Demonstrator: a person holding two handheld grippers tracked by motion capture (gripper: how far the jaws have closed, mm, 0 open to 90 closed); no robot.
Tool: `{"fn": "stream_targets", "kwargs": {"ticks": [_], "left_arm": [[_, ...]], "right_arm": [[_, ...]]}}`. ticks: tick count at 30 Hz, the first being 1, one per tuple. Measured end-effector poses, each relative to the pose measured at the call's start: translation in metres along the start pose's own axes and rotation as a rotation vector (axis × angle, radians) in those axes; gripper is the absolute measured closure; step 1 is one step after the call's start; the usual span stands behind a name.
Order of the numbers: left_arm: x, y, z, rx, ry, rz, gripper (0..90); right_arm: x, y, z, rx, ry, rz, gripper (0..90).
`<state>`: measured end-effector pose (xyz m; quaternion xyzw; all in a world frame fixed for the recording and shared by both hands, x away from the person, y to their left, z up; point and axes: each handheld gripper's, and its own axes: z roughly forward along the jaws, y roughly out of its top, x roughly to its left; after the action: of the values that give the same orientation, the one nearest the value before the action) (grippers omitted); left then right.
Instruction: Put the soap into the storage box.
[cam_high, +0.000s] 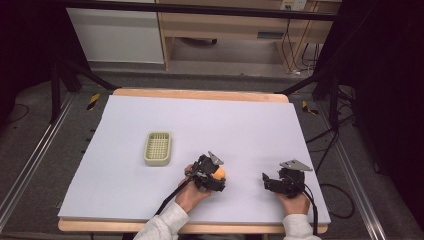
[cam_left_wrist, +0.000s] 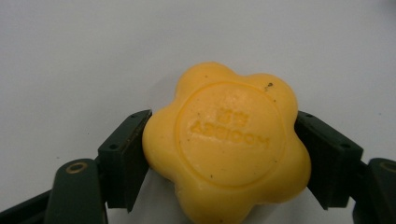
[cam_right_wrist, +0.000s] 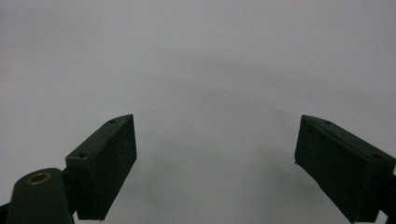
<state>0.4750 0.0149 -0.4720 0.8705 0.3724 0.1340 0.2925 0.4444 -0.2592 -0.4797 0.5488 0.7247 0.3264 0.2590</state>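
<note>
A yellow flower-shaped soap bar (cam_left_wrist: 229, 144) with raised lettering lies on the white table sheet (cam_high: 200, 120) near the front middle. My left gripper (cam_high: 216, 176) has its two black pads (cam_left_wrist: 126, 158) against opposite sides of the soap (cam_high: 219, 172), shut on it. My right gripper (cam_high: 266, 179) rests to the right near the front edge. In the right gripper view it (cam_right_wrist: 215, 158) stands open, wide apart, with only bare sheet between its jaws.
A small pale green plastic basket (cam_high: 148, 150) sits on the sheet to the left of and behind the left gripper. The sheet's front edge lies close under both hands. Shelving and cables stand beyond the table's far edge.
</note>
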Motion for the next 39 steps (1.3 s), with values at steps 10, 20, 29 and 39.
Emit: {"fn": "stream_targets", "kwargs": {"ticks": [10, 20, 29, 39], "left_arm": [[0.0004, 0.0015, -0.0003, 0.015, -0.003, -0.002, 25.5], [0.0005, 0.0026, 0.0000, 0.019, -0.002, -0.004, 25.8], [0.0012, 0.0022, -0.0004, 0.016, -0.006, 0.005, 26.0], [0.0016, -0.0003, -0.0044, 0.019, -0.004, 0.024, 26.0]], "right_arm": [[-0.0001, -0.0001, 0.0004, 0.002, 0.000, -0.002, 13.1], [0.0005, -0.0002, 0.0010, 0.007, 0.004, -0.002, 13.2], [0.0000, -0.0002, 0.0006, 0.004, 0.003, -0.004, 13.2], [0.0002, -0.0002, 0.0004, 0.006, 0.002, -0.004, 13.2]]}}
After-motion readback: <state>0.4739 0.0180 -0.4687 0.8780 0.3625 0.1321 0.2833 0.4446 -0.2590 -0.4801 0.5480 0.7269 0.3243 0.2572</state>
